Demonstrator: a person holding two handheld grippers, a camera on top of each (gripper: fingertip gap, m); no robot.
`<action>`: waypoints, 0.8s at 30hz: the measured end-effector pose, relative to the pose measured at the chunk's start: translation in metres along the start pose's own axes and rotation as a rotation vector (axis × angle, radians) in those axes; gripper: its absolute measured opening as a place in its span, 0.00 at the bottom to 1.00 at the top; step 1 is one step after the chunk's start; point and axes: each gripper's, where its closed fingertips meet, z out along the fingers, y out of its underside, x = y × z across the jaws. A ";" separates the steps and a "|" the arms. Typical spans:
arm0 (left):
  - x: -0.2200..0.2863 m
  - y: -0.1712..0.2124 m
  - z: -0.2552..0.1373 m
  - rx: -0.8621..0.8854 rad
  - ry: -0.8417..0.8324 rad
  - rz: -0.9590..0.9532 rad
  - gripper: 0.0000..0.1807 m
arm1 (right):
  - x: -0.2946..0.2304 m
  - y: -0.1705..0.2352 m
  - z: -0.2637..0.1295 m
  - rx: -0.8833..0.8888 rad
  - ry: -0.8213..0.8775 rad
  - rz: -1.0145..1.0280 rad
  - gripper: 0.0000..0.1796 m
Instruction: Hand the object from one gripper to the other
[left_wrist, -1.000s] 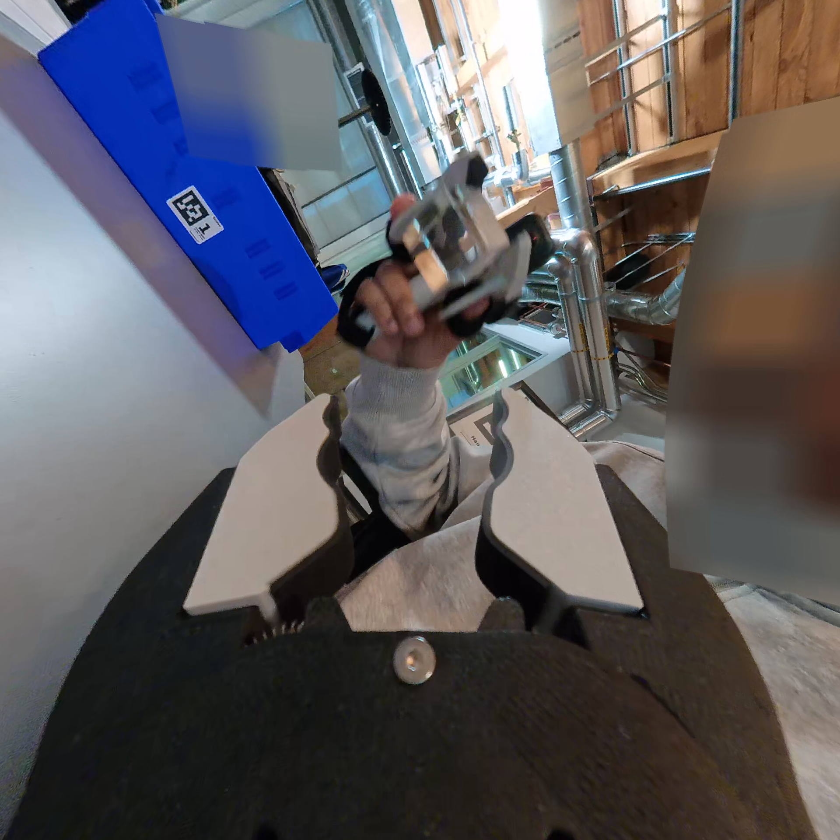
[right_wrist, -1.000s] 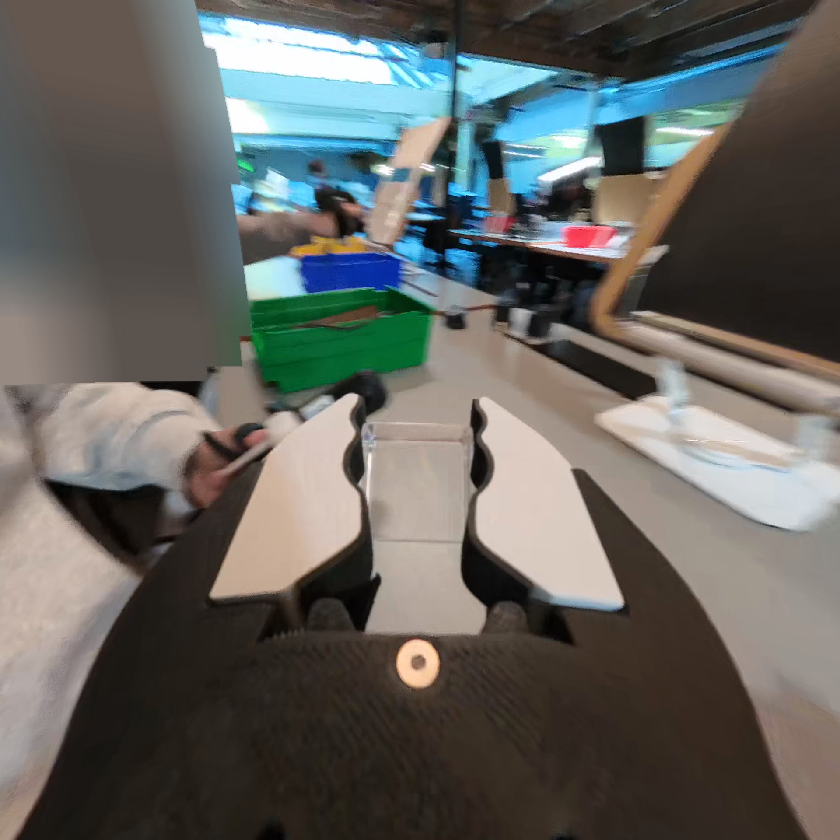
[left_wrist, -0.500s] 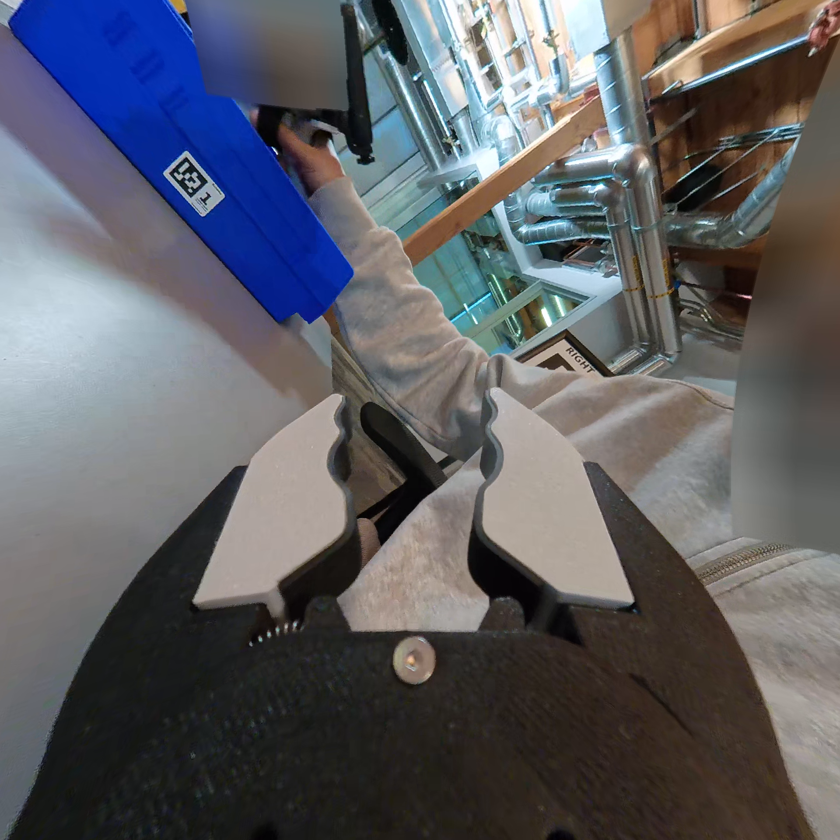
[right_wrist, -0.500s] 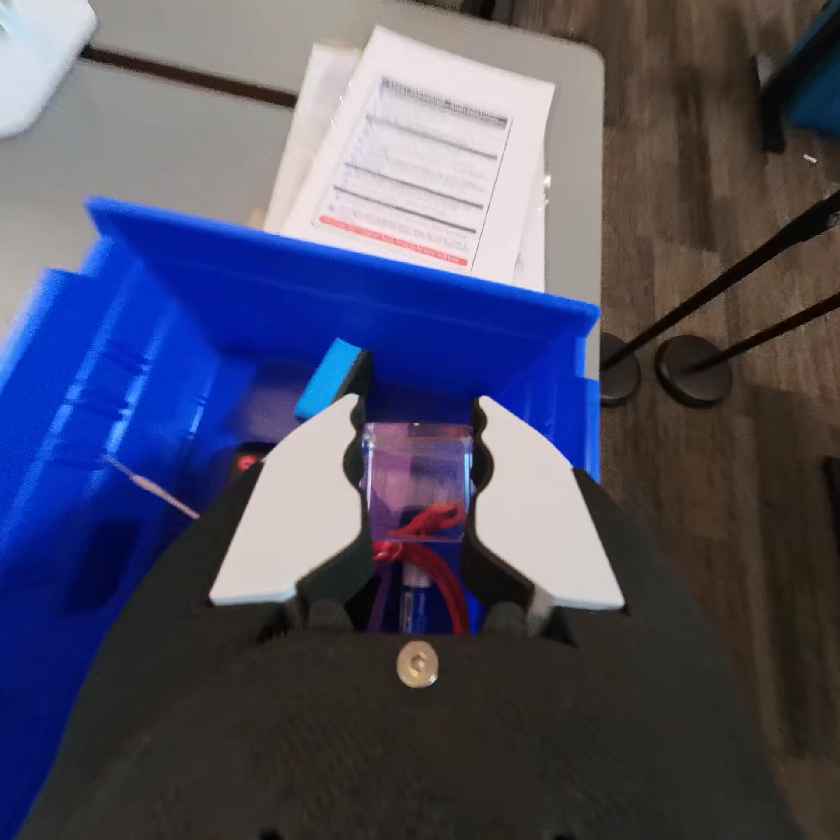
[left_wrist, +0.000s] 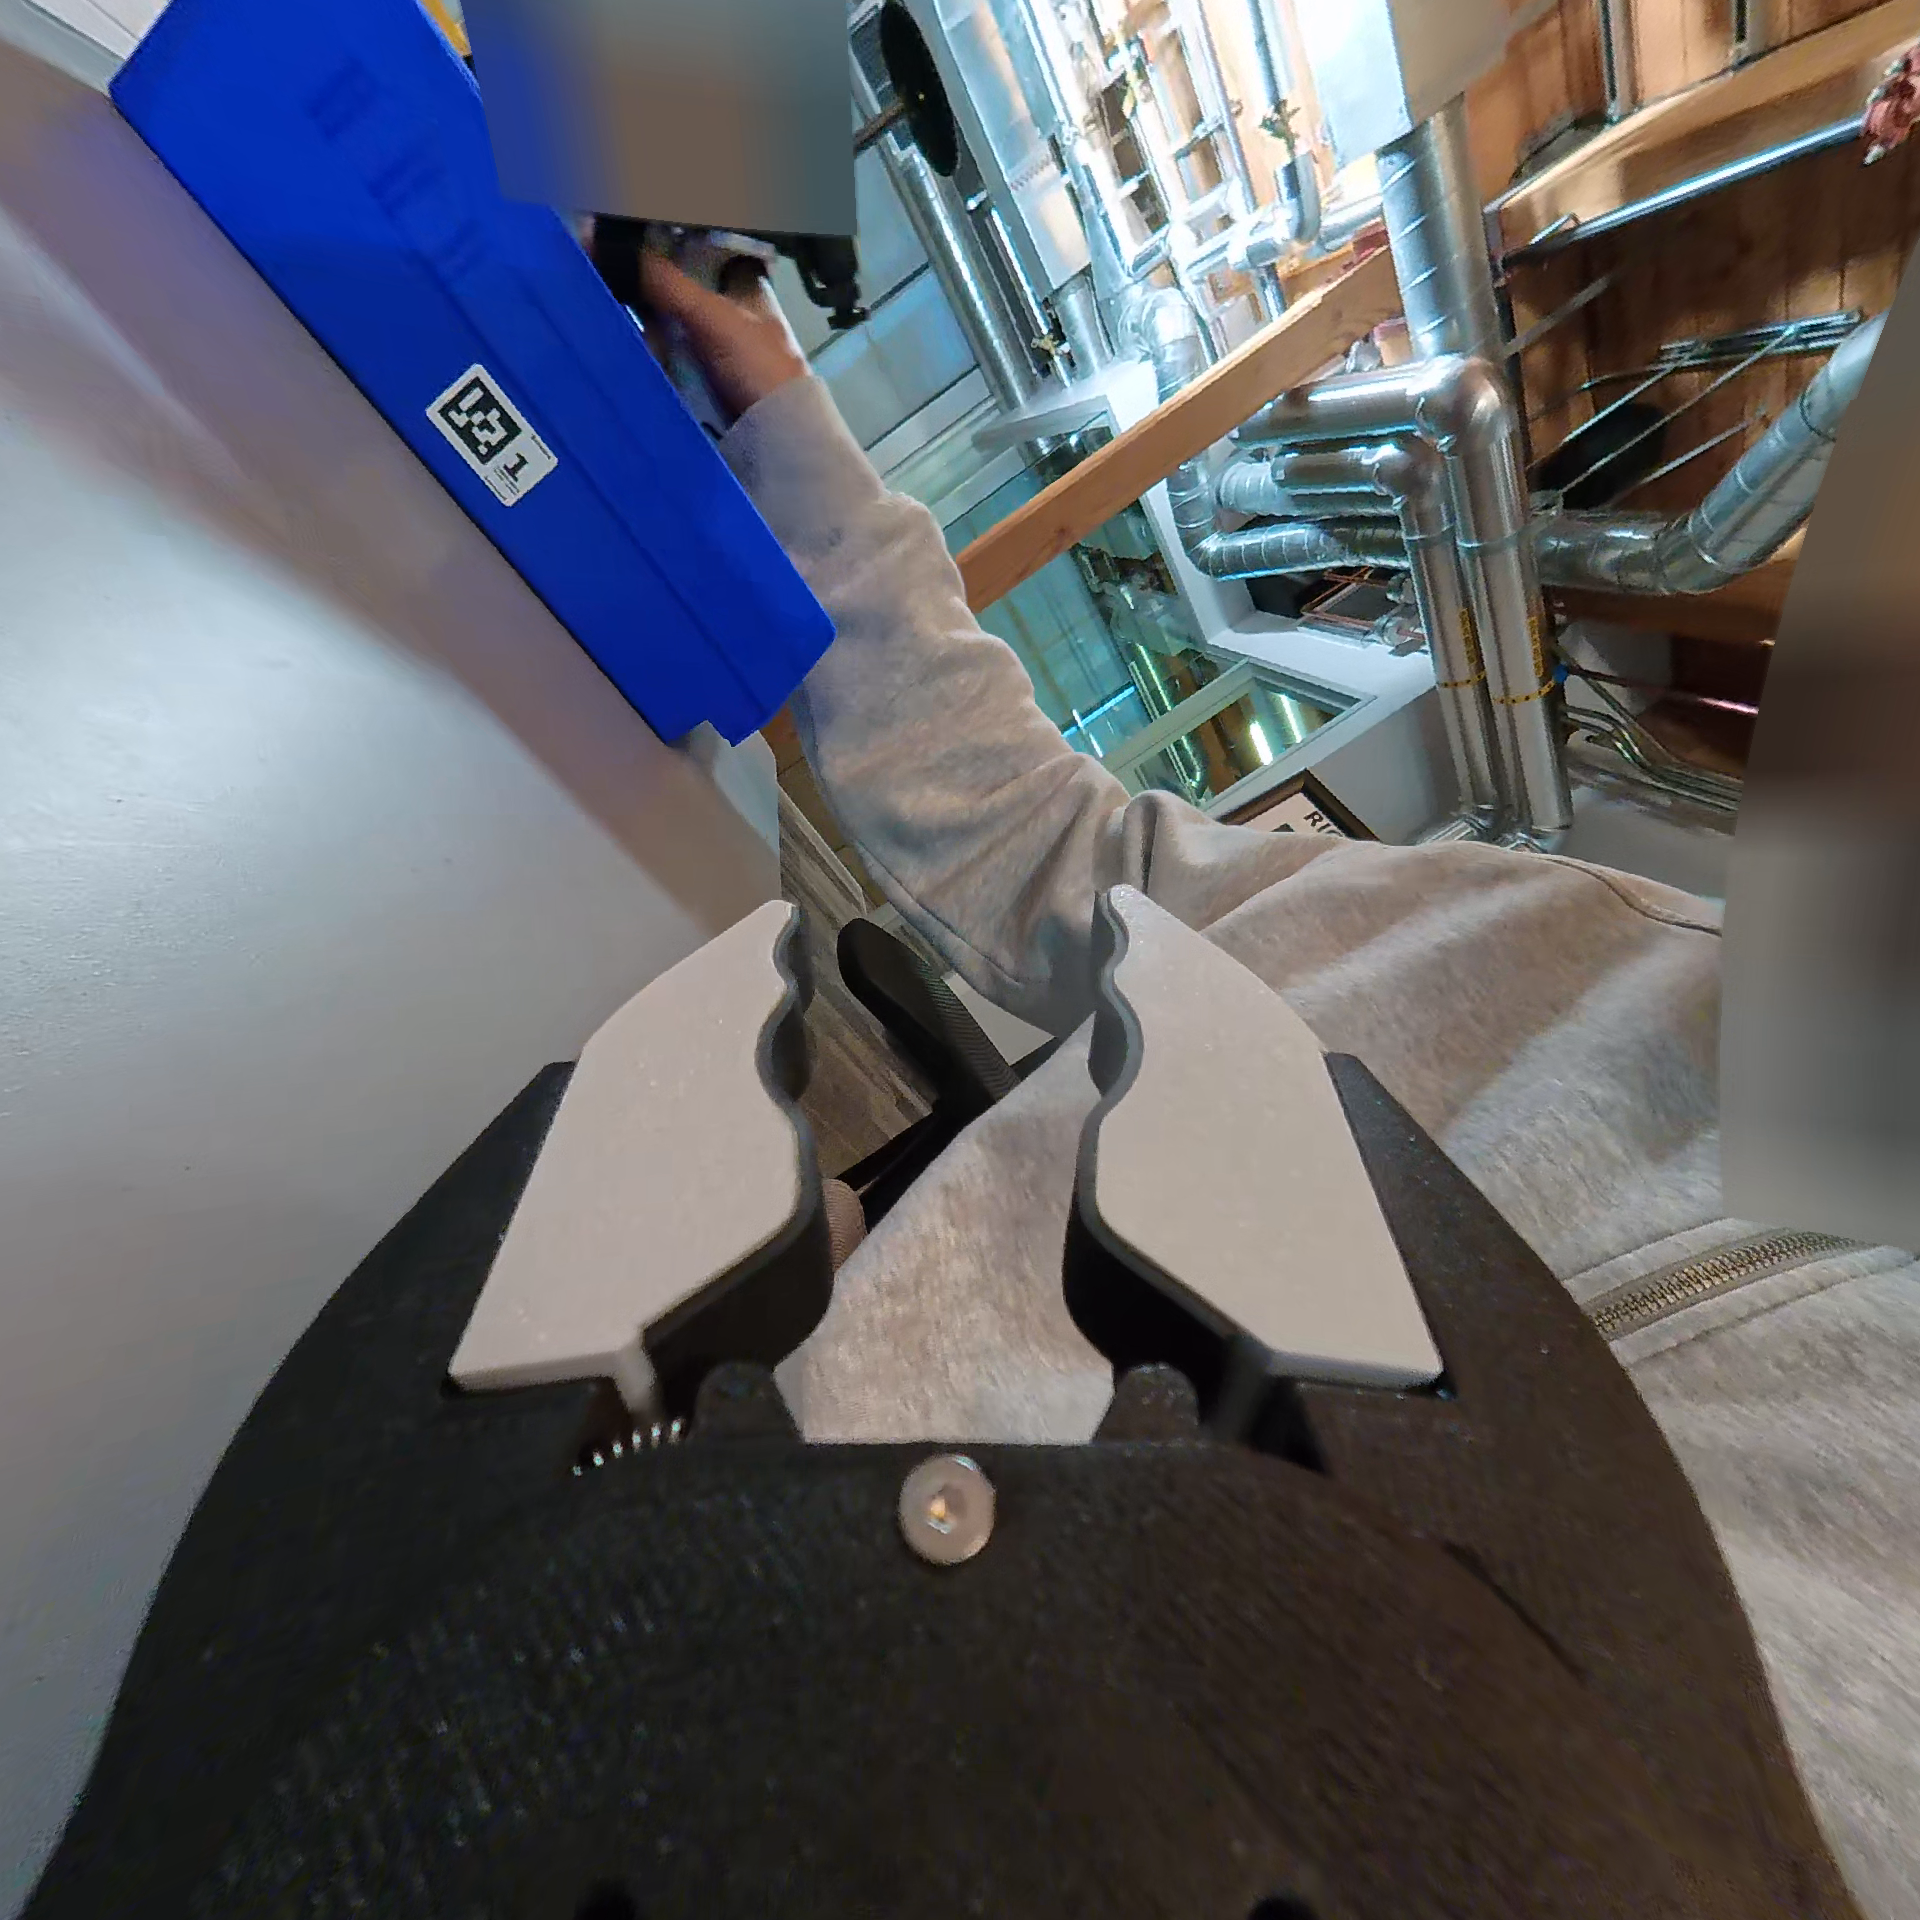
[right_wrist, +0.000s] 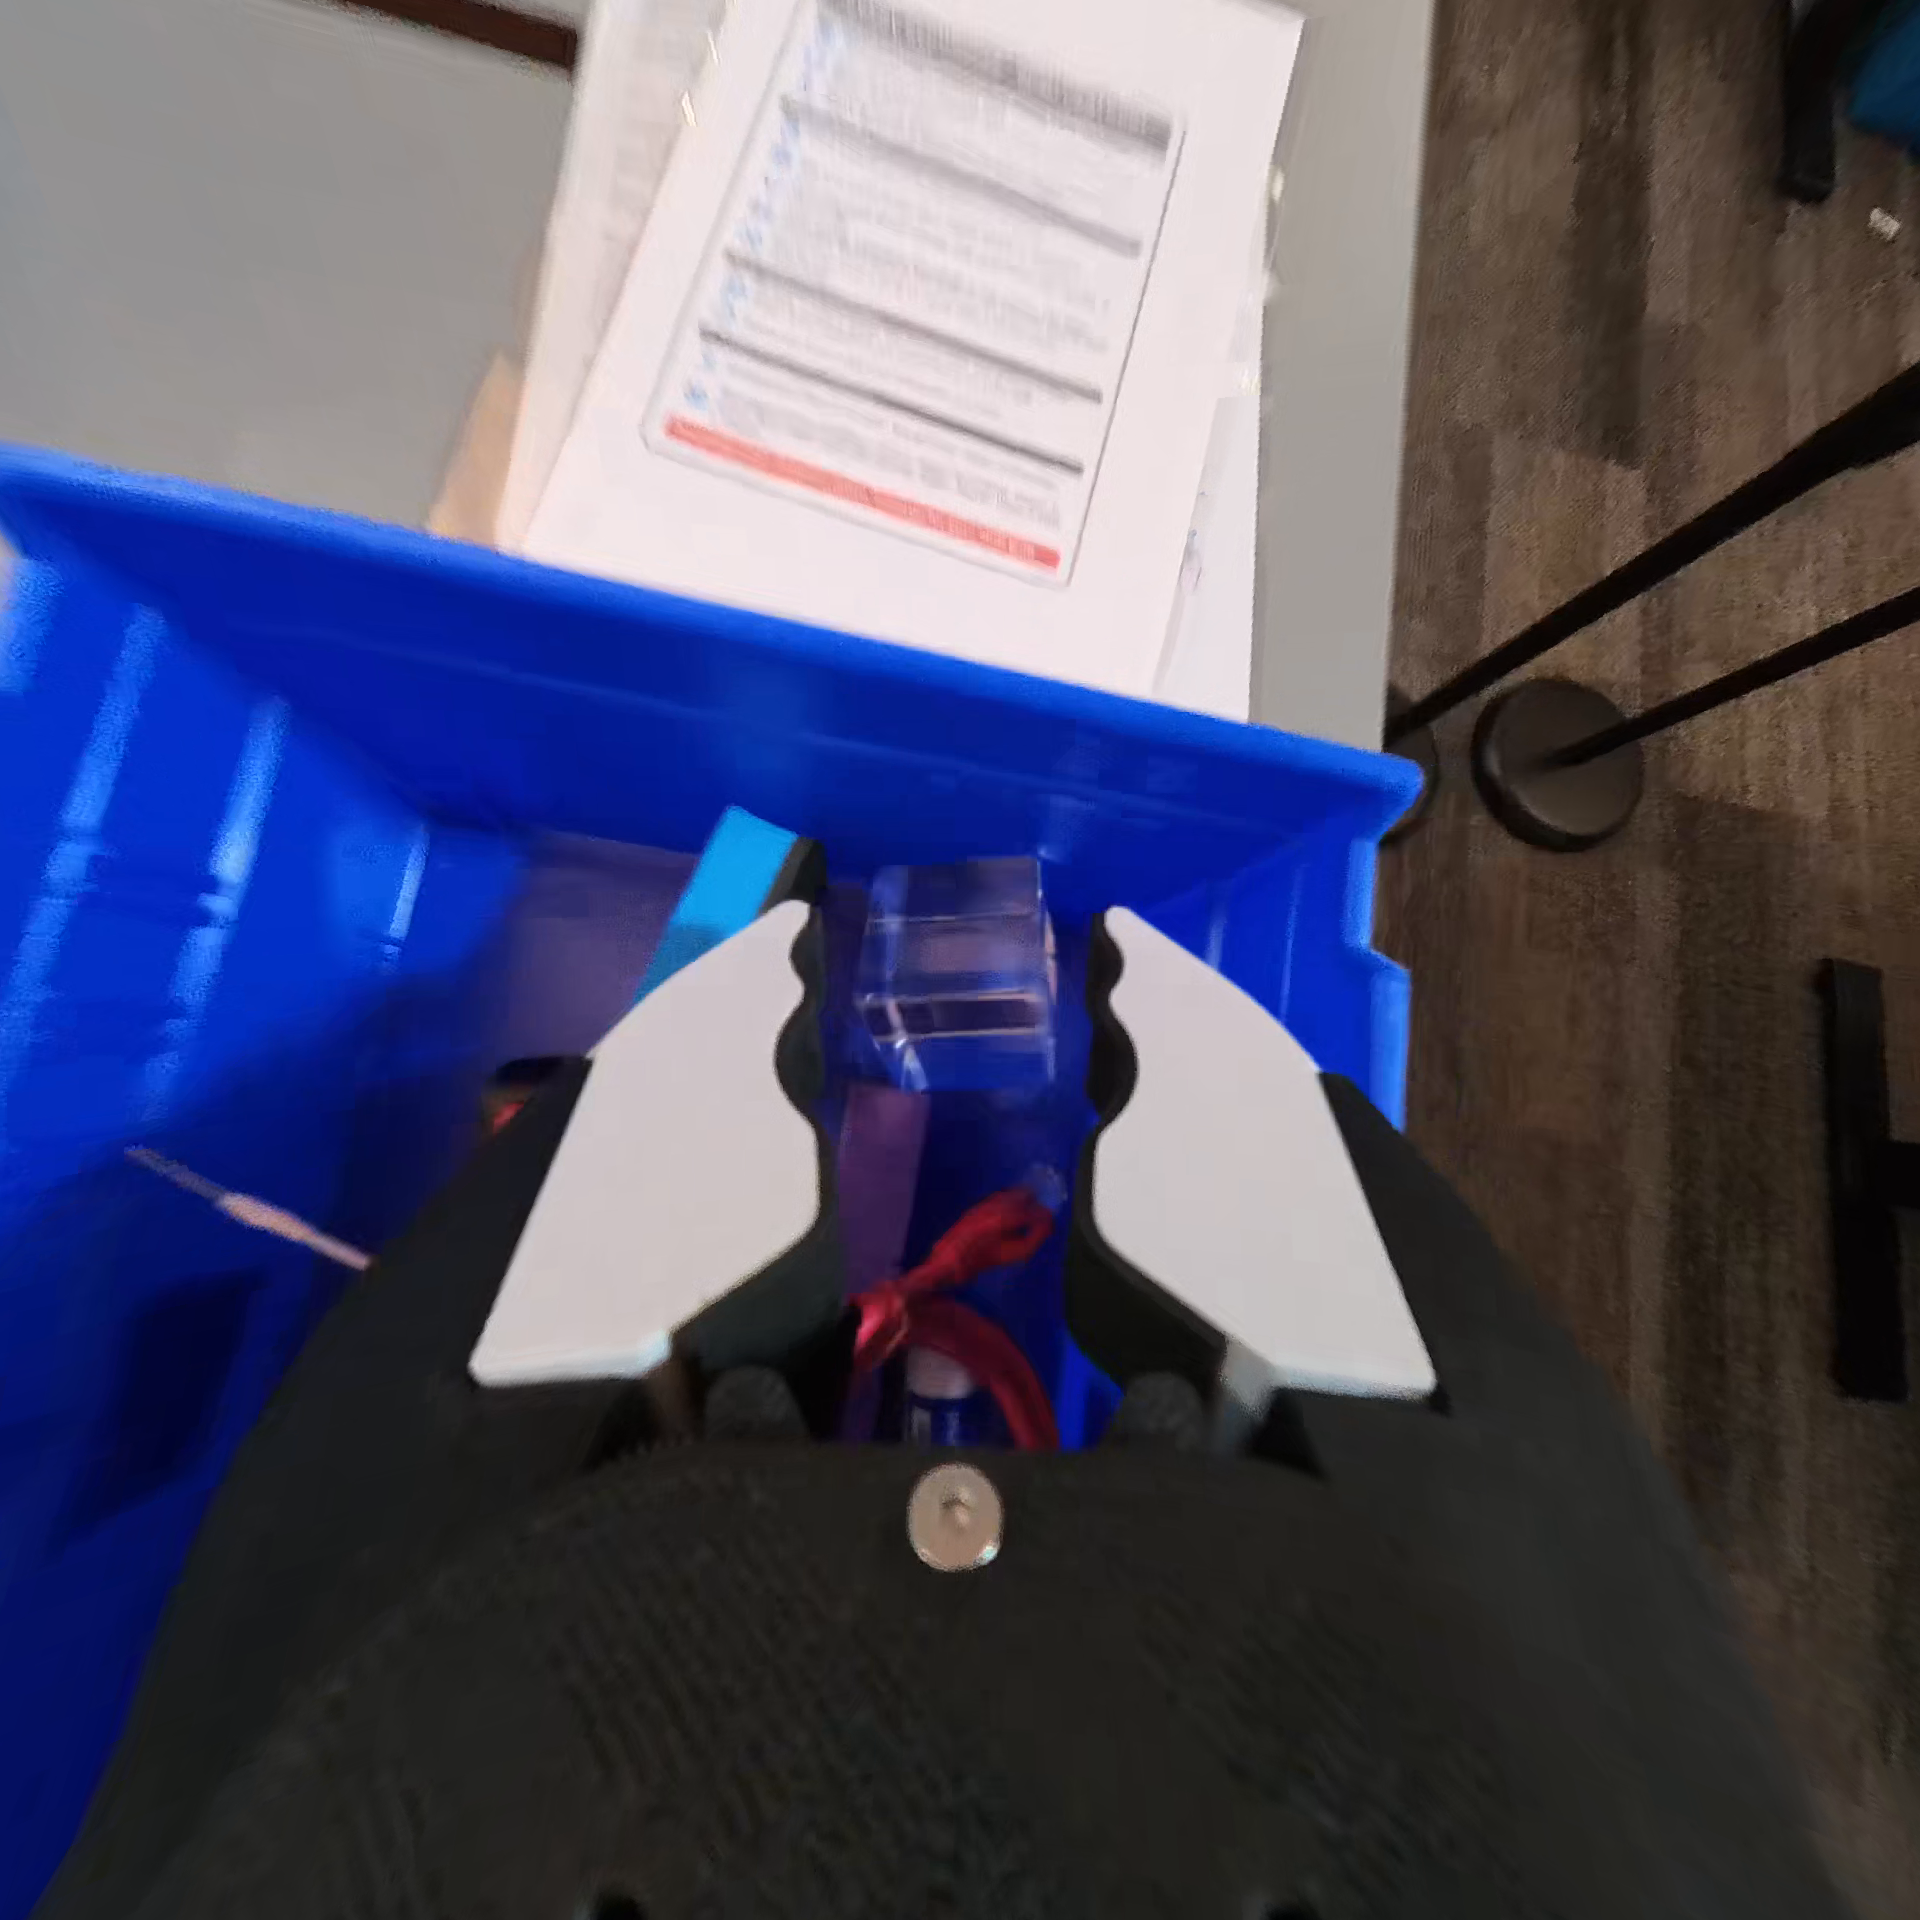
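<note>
A clear plastic box (right_wrist: 951, 997) sits loose between the fingers of my right gripper (right_wrist: 951, 925), with a gap on each side, tilted over the inside of a blue bin (right_wrist: 727, 686). The right gripper is open and reaches into the bin's near right corner. My left gripper (left_wrist: 945, 935) is open and empty, low beside the grey table, pointing at the person's grey sleeve (left_wrist: 935, 707). In the left wrist view the blue bin (left_wrist: 416, 312) stands on the table, and the person's hand (left_wrist: 727, 343) with the other gripper reaches over its rim.
Inside the bin lie a red cord (right_wrist: 966, 1257), a light blue block (right_wrist: 743, 862) and a thin white stick (right_wrist: 249, 1210). Printed papers (right_wrist: 914, 312) lie on the table behind the bin. Black stand bases (right_wrist: 1558, 758) sit on the wood floor to the right. Spacing between my two grippers at the tips: around 50 cm.
My right gripper swung from over the table down into the blue bin, then opened; the clear box is no longer clamped and has tilted forward. The left gripper stayed open and barely moved.
</note>
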 end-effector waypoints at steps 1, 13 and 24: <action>0.000 0.000 0.000 -0.001 0.001 0.001 0.29 | -0.003 -0.008 -0.012 0.039 -0.007 0.005 0.28; -0.004 0.000 -0.001 -0.005 -0.005 0.015 0.29 | -0.256 -0.039 -0.185 0.528 -0.670 -0.060 0.24; -0.001 -0.021 -0.017 -0.006 -0.251 0.414 0.12 | -0.413 0.049 -0.158 0.513 -0.943 -0.151 0.21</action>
